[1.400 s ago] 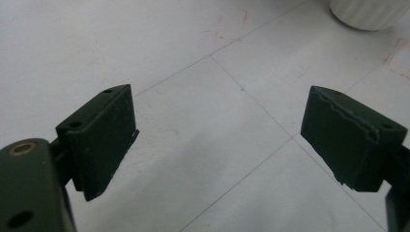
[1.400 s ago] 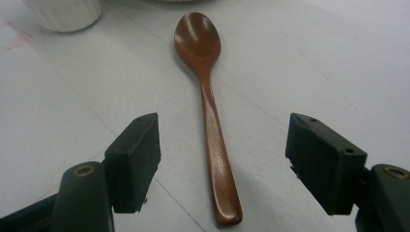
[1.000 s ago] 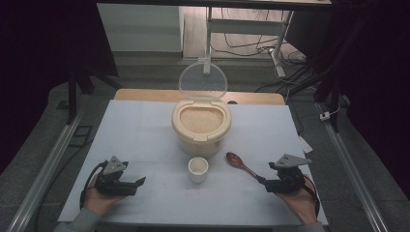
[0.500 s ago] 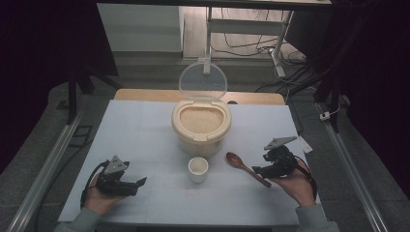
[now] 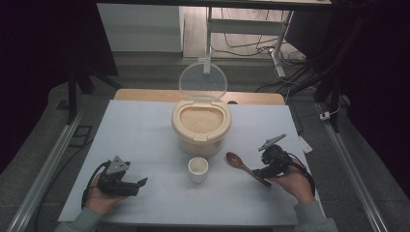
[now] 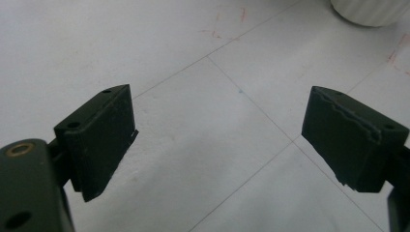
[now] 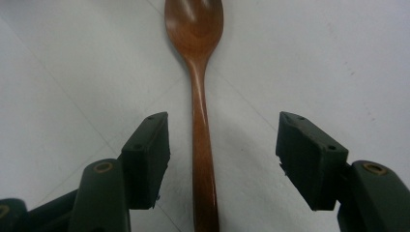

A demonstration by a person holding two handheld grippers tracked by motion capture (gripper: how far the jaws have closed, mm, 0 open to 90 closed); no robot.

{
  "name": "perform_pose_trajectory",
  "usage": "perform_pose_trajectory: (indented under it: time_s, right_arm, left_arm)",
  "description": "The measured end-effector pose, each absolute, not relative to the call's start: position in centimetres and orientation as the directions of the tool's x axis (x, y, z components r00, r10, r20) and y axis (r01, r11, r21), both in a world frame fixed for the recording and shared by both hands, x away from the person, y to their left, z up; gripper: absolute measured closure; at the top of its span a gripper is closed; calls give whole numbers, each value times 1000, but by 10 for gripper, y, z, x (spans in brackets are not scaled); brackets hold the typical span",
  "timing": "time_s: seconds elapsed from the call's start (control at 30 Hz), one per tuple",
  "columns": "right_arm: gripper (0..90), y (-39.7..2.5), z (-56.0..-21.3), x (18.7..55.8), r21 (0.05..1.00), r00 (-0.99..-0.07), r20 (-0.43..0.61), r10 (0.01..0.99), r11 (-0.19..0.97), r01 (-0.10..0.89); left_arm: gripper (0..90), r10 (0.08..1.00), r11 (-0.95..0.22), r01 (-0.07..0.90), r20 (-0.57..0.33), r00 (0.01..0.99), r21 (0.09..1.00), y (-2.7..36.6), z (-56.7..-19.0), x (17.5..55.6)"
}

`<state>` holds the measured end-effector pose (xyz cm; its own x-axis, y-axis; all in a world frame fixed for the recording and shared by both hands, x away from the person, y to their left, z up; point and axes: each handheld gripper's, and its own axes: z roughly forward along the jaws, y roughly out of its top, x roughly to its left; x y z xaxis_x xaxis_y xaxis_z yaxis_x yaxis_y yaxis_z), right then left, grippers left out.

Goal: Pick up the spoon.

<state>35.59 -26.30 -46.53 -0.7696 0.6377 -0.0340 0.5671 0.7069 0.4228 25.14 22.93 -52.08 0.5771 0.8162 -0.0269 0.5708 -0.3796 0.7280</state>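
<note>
Hand-held gripper (image 7: 222,159) astride glossy brown wooden spoon (image 7: 197,72)

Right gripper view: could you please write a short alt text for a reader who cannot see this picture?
A brown wooden spoon lies on a white table, its handle running between the two open black jaws of the right gripper, which do not touch it. The spoon's bowl points away from the camera, toward the top edge.
</note>
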Motion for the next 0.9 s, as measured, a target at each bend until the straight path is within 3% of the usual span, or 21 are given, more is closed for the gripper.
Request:
perform_pose_trajectory:
  time_s: [0.43, 0.57, 0.8, 0.9]
  right_arm:
    - [404, -259, -488, 359, 361, -778, -39, 628, 734, 575]
    - [490, -254, -490, 360, 338, -790, -46, 611, 754, 564]
    - [541, -251, -494, 360, 316, -796, -47, 604, 765, 562]
    - [606, -249, -493, 359, 309, -805, -60, 591, 777, 548]
  left_arm:
    - [114, 816, -380, 575, -30, 577, 725, 230, -522, 252]
    - [114, 816, -385, 575, -25, 578, 721, 229, -522, 252]
    - [114, 814, -389, 575, -24, 580, 720, 229, -523, 252]
    - [115, 813, -392, 575, -21, 581, 719, 228, -524, 252]
